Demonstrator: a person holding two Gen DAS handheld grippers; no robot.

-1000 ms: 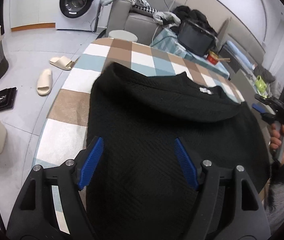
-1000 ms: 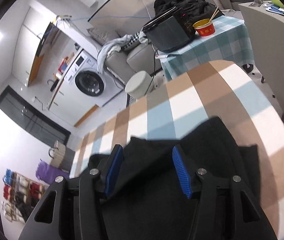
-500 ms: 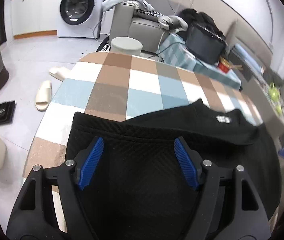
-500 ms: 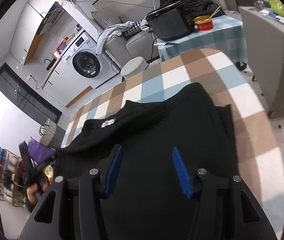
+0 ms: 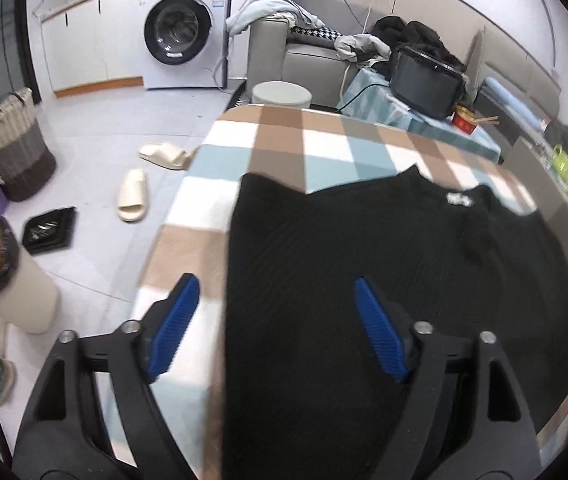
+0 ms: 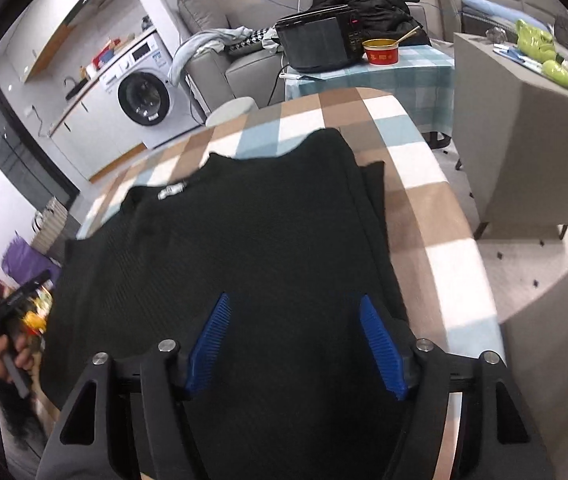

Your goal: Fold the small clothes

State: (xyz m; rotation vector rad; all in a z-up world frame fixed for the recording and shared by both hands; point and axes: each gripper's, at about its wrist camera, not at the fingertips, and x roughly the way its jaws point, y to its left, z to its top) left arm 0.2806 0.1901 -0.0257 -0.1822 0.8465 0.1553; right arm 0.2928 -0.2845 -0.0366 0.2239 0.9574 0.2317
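With the black knit top [image 5: 384, 280] lying flat on the checked table [image 5: 284, 148], both your left gripper [image 5: 275, 328] and right gripper [image 6: 296, 344] spread apart and empty above it, pinch each side hem squarely so both layers lift together.

Even, bright indoor light; strong fisheye curvature with dark vignetted corners. The black ribbed knit sweater [image 5: 384, 280] shows little detail; edges appear motion-blurred.

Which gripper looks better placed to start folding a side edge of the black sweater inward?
Probably left: the left gripper is open, straddling the black sweater's side edge. The right gripper is open over its middle.
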